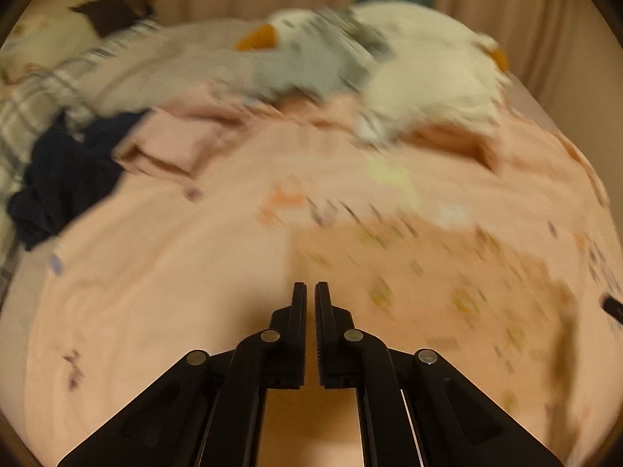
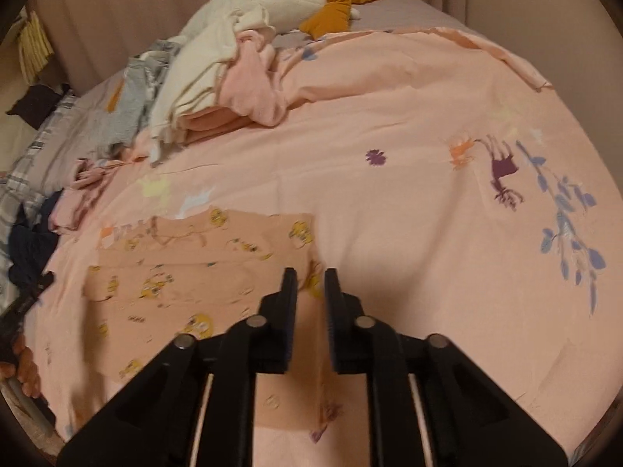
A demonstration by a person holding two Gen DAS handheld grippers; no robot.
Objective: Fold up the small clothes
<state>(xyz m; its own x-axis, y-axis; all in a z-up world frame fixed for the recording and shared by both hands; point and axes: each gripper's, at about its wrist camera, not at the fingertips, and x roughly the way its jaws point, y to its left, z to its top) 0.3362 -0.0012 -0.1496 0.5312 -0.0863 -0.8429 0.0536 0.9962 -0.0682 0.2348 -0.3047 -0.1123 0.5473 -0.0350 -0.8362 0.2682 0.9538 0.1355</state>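
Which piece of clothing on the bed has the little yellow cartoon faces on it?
Start with the big pink bedspread. Near its front edge, just ahead of the right tongs, a small peach garment lies spread flat. It alone has yellow cartoon faces; the other clothes sit crumpled in piles farther back.

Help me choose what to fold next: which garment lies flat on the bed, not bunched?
The peach garment with yellow cartoon prints, spread flat just ahead of the right gripper. The cream, grey and navy clothes lie crumpled in heaps.
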